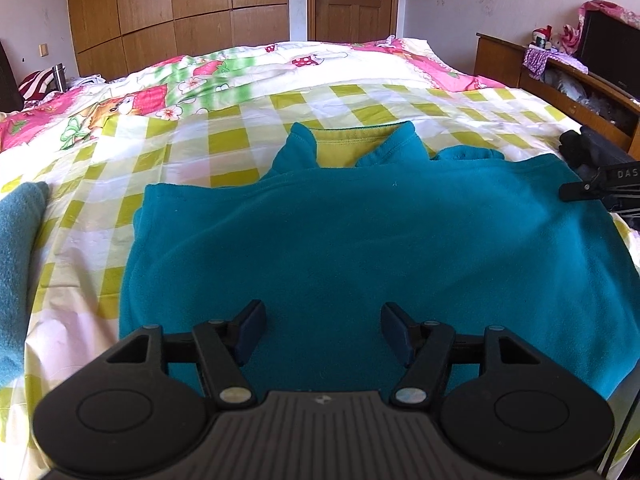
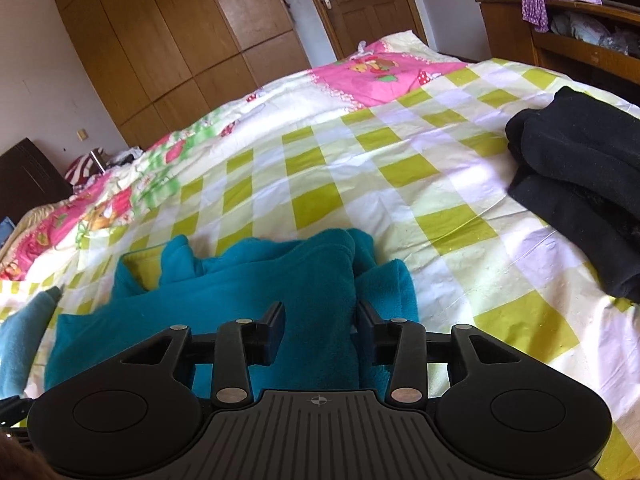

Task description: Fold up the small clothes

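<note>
1. Bed fills both views, covered w/ a yellow-green & white checked sheet; a pink cartoon-print quilt lies bunched along its far side.
2. Wooden wardrobe & door stand behind the bed; a wooden shelf unit w/ clutter sits at the right.
3. Teal fleece top, the task garment, lies spread flat on the sheet near the bed's near edge. Its yellow lining shows at the neck, on the far side. In the right wrist view its right-hand edge is bunched & raised into a thick fold.
4. Black folded clothes sit in a stack on the sheet, well apart from the teal top, to its right.
5. Another blue-grey fleece piece lies at the left edge of the bed, apart from the top.
6. Left tongs hover over the near part of the top, pointing down at an angle. Jaws stand wide apart, fabric below them, pads pressing on nothing.
7. Right tongs sit at the top's right-hand edge w/ the raised fold between the 2 fingers. Gap is narrower than the left's. Fabric fills the gap & reaches both fingers, but whether they truly pinch it I can't tell. In the left wrist view, 1 black part of the right tool pokes in at the right edge.
</note>
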Action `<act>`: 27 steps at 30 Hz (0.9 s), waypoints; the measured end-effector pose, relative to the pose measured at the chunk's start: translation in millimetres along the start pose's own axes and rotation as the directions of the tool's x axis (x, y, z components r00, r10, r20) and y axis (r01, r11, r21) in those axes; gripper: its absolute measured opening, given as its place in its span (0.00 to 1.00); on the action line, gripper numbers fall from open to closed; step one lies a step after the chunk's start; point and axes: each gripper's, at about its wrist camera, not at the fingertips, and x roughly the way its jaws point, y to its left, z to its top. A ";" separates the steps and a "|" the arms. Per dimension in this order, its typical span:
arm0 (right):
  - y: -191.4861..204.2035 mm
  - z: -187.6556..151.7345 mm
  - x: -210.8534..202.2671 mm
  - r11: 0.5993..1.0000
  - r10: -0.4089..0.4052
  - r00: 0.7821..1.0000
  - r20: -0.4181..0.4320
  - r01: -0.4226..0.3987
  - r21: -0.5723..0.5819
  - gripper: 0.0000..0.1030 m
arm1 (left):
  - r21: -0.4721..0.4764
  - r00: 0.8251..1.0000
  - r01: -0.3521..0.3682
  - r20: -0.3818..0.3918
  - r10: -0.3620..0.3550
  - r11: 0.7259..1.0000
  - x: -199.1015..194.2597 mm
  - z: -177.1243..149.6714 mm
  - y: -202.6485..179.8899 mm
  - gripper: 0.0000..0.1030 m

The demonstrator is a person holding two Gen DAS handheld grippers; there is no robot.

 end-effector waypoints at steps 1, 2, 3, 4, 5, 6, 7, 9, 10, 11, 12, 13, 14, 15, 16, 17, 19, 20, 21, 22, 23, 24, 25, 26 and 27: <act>0.5 0.1 4.1 1.000 0.002 1.000 -0.023 -0.002 0.007 0.32 | -0.001 1.000 0.005 0.002 -0.005 1.000 0.2 1.4 -0.4 0.74; 0.0 0.3 5.3 1.000 0.000 1.000 -0.031 0.001 0.024 0.24 | -0.001 1.000 0.009 0.005 -0.009 1.000 0.2 3.0 -0.9 0.74; -1.1 1.1 2.7 0.999 0.014 1.000 -0.026 -0.013 0.043 0.10 | 0.000 1.000 0.011 0.009 -0.011 1.000 -0.7 4.2 -1.2 0.74; -3.1 1.5 -4.5 0.997 0.033 0.999 0.002 -0.033 0.065 0.09 | 0.000 1.000 0.013 0.017 -0.013 1.000 -2.4 5.4 -1.9 0.74; -3.6 2.2 -15.7 0.996 0.040 0.998 0.038 -0.043 0.078 0.09 | 0.000 1.000 0.017 0.025 -0.017 1.000 -3.7 6.7 -2.3 0.74; -3.6 2.1 -26.1 0.994 0.058 0.996 0.067 -0.064 0.089 0.09 | 0.001 0.999 0.021 0.032 -0.021 1.000 -4.0 8.0 -2.9 0.75; -4.2 1.1 -34.3 0.992 0.070 0.993 0.092 -0.079 0.103 0.08 | 0.003 0.999 0.024 0.035 -0.024 1.000 -2.5 8.9 -3.8 0.76; -10.5 -2.5 -36.1 0.987 0.047 0.993 0.106 -0.063 0.146 0.08 | 0.014 0.999 0.025 0.020 -0.025 1.000 6.8 8.0 -6.8 0.77; -16.2 -5.1 -27.1 0.986 0.025 0.996 0.082 -0.038 0.165 0.08 | 0.024 1.000 0.024 0.003 -0.024 0.999 14.3 6.5 -8.5 0.77; -23.4 -8.9 -13.4 0.981 -0.011 0.999 0.042 0.003 0.193 0.08 | 0.035 1.000 0.020 -0.011 -0.020 0.999 21.1 4.4 -9.9 0.78; -29.1 -13.5 -2.7 0.974 -0.029 1.000 0.011 0.026 0.225 0.11 | 0.044 1.000 0.011 -0.019 -0.010 0.999 26.0 2.1 -10.9 0.78; -31.6 -17.1 2.9 0.971 -0.028 1.000 0.002 0.027 0.239 0.14 | 0.047 1.000 0.011 -0.015 -0.010 0.999 26.1 1.2 -10.9 0.78; -29.7 -18.5 1.9 0.971 -0.035 0.999 0.015 0.030 0.236 0.16 | 0.047 1.000 0.013 -0.006 -0.013 0.999 23.0 0.3 -10.3 0.78; -25.8 -18.4 -2.4 0.974 -0.042 0.998 0.036 0.033 0.225 0.16 | 0.045 1.000 0.013 0.003 -0.013 0.999 19.6 0.3 -8.8 0.78; -21.9 -17.1 -6.8 0.978 -0.045 0.998 0.054 0.033 0.207 0.16 | 0.045 1.000 0.008 0.013 -0.009 0.999 16.1 0.1 -6.5 0.78; -18.5 -15.0 -11.0 0.983 -0.048 0.996 0.070 0.035 0.182 0.16 | 0.044 1.000 -0.002 0.025 0.001 0.999 12.9 -0.5 -4.1 0.78; -14.7 -11.8 -17.7 0.986 -0.079 0.993 0.090 0.065 0.152 0.19 | 0.040 0.998 -0.028 0.051 0.026 0.999 7.5 -2.3 3.0 0.78; -14.0 -10.6 -22.8 0.987 -0.099 0.990 0.104 0.084 0.138 0.19 | 0.029 0.997 -0.045 0.062 0.044 0.999 5.5 -3.8 7.8 0.78; -14.4 -10.2 -28.1 0.986 -0.110 0.988 0.108 0.095 0.137 0.23 | 0.015 0.997 -0.051 0.061 0.050 0.999 5.8 -5.5 13.2 0.78; -15.9 -11.1 -33.3 0.984 -0.110 0.988 0.104 0.094 0.148 0.33 | 0.003 0.998 -0.045 0.054 0.045 0.999 7.1 -7.3 17.6 0.78; -17.7 -13.5 -38.9 0.984 -0.096 0.990 0.102 0.079 0.161 0.39 | -0.006 0.998 -0.041 0.043 0.041 0.999 9.6 -9.4 21.8 0.78; -19.6 -17.0 -44.1 0.984 -0.078 0.992 0.098 0.060 0.170 0.44 | -0.006 0.998 -0.045 0.043 0.045 0.999 9.8 -11.1 22.7 0.78; -20.5 -22.3 -48.0 0.983 -0.062 0.995 0.077 0.047 0.176 0.46 | -0.009 0.996 -0.056 0.063 0.057 0.998 5.7 -12.5 21.7 0.77; -21.2 -27.5 -49.5 0.983 -0.045 0.997 0.057 0.034 0.180 0.47 | -0.007 0.994 -0.059 0.089 0.059 0.998 -0.5 -13.1 19.9 0.78; -21.4 -32.4 -48.9 0.983 -0.032 0.999 0.029 0.026 0.180 0.49 | 0.000 0.991 -0.071 0.111 0.071 0.997 -5.3 -13.4 18.1 0.78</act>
